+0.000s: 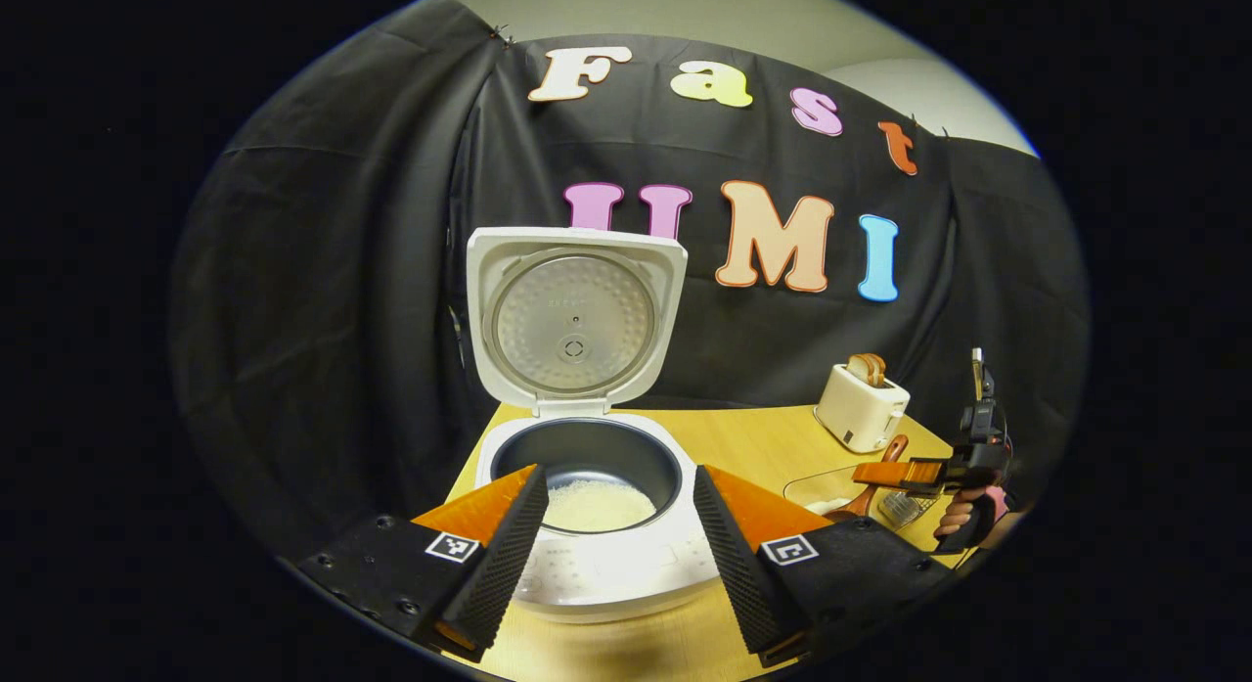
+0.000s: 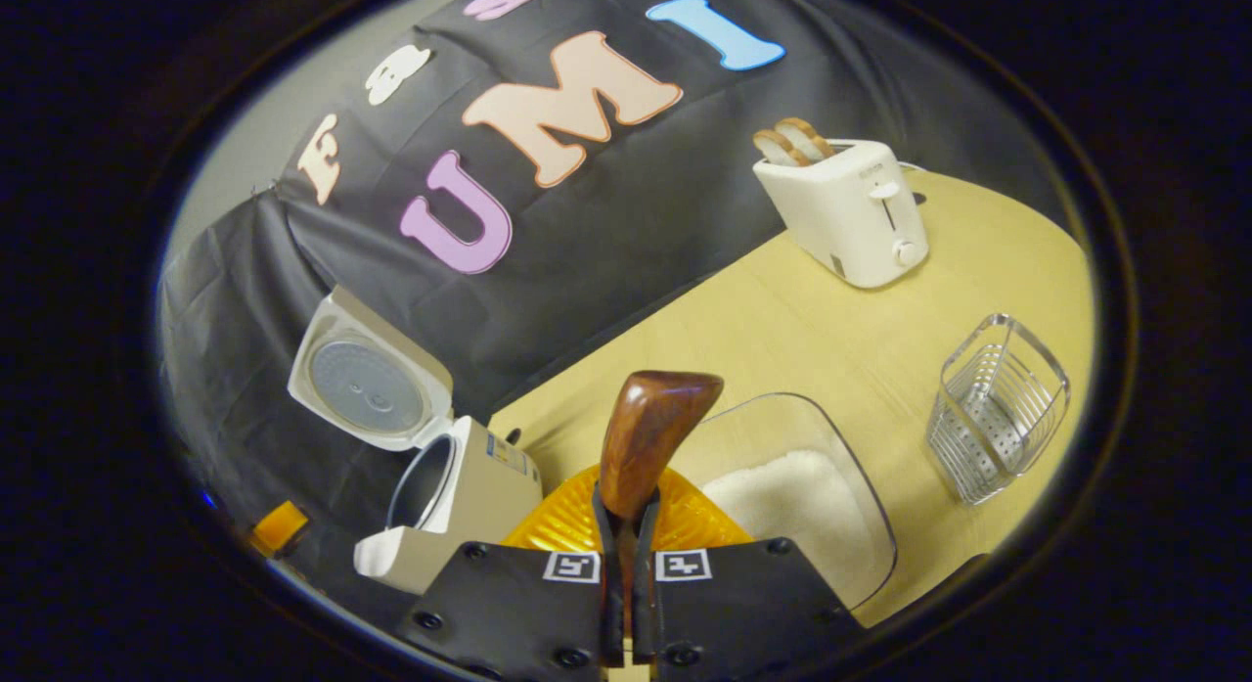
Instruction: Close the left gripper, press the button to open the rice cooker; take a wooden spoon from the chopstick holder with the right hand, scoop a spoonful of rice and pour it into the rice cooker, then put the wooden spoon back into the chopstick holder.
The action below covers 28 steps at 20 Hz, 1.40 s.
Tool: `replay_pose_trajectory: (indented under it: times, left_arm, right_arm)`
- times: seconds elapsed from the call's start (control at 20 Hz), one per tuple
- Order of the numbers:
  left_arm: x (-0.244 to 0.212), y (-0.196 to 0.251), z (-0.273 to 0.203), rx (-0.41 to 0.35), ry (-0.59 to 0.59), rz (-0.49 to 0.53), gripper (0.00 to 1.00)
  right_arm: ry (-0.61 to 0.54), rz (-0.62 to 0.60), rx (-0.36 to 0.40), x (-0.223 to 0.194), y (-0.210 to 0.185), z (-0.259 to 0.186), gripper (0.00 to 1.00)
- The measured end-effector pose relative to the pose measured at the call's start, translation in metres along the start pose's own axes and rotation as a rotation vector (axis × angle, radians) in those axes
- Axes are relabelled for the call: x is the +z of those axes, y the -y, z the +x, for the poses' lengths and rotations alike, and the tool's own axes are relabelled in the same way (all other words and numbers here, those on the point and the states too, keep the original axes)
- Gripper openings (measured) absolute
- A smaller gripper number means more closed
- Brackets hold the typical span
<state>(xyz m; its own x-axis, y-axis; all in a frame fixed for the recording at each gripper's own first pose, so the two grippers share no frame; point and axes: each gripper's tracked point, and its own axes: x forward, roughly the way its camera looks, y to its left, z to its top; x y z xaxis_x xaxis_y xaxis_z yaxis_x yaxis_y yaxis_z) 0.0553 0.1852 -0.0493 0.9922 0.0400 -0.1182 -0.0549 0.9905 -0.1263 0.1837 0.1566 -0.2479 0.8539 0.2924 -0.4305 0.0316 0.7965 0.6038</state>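
The white rice cooker point(image 1: 626, 565) stands open, its lid point(image 1: 574, 320) upright and white rice in the dark inner pot point(image 1: 597, 506). My left gripper point(image 1: 618, 555) is open, its fingers reaching along either side of the cooker's front. My right gripper point(image 2: 629, 530) is shut on the handle of the wooden spoon point(image 2: 650, 432), whose bowl sticks up over the near rim of a clear glass bowl point(image 2: 861, 486) holding rice point(image 2: 792, 501). The wire chopstick holder point(image 2: 998, 408) stands to the right of that bowl. The cooker point(image 2: 460, 491) is at the left in the right gripper view.
A white toaster point(image 2: 846, 212) with two bread slices stands at the back of the wooden table point(image 2: 782, 330). In the left gripper view the right gripper point(image 1: 919, 475), held by a hand point(image 1: 963, 516), hovers by the glass bowl point(image 1: 822, 486), in front of the toaster point(image 1: 861, 403).
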Motion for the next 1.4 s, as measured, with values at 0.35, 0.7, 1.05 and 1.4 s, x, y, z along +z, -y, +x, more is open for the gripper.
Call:
replay_pose_trajectory:
  times: [0.35,0.7,1.05,1.4]
  left_arm:
    - [0.002,0.003,-0.003,-0.015,0.01,-0.018,0.88]
    - [0.002,-0.005,-0.012,-0.012,0.018,-0.036,0.88]
    - [-0.003,-0.03,-0.029,0.033,0.026,-0.073,0.84]
    - [-0.007,-0.055,-0.048,0.09,0.035,-0.098,0.89]
  right_arm:
    - [0.014,0.137,0.084,0.039,-0.017,-0.027,0.07]
    - [0.027,0.246,0.216,0.087,-0.08,-0.045,0.05]
    - [0.048,0.271,0.339,0.121,-0.163,-0.039,0.06]
    - [0.042,0.156,0.392,0.107,-0.249,-0.002,0.06]
